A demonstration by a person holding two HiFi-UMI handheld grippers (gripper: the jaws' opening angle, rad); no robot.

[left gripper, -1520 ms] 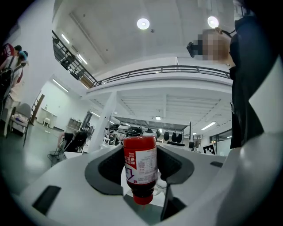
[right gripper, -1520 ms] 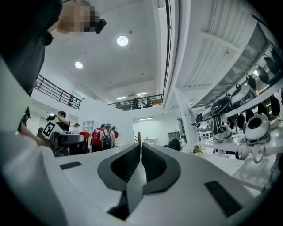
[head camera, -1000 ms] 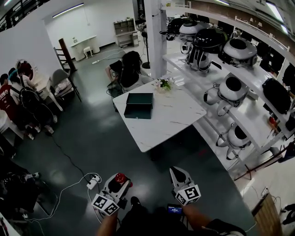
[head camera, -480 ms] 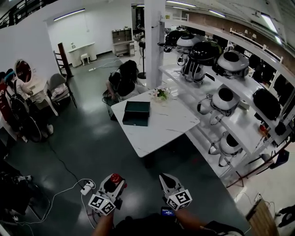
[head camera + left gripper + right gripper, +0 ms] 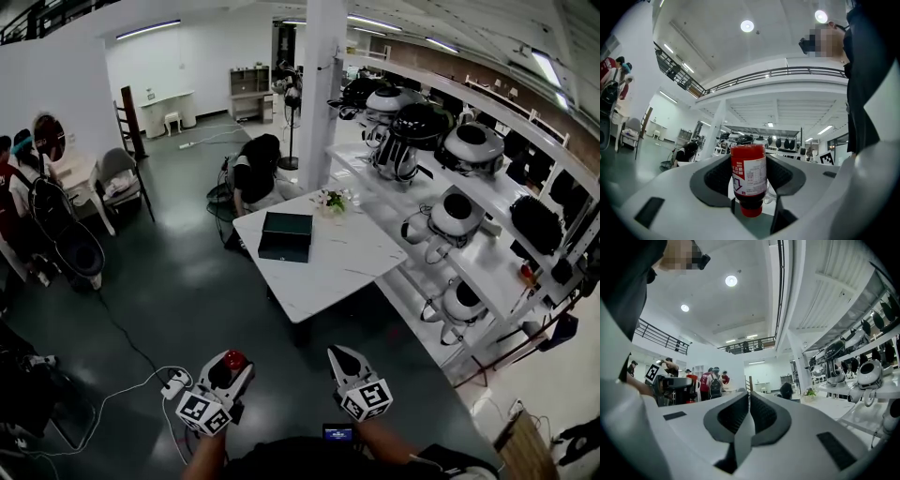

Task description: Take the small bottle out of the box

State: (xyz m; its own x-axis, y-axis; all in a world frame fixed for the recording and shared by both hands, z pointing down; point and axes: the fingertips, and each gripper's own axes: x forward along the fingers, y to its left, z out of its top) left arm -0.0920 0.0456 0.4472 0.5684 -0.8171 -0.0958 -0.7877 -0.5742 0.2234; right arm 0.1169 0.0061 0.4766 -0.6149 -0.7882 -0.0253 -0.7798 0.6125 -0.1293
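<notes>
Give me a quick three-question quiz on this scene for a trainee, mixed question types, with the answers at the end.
1. True or false: the left gripper is shut on the small red bottle.
2. Where does the green box stand? A) on the white table, B) on the floor, C) on a shelf.
3. Fill in: the right gripper has its jaws ____, with nothing between them.
Key: 1 true; 2 A; 3 shut.
</notes>
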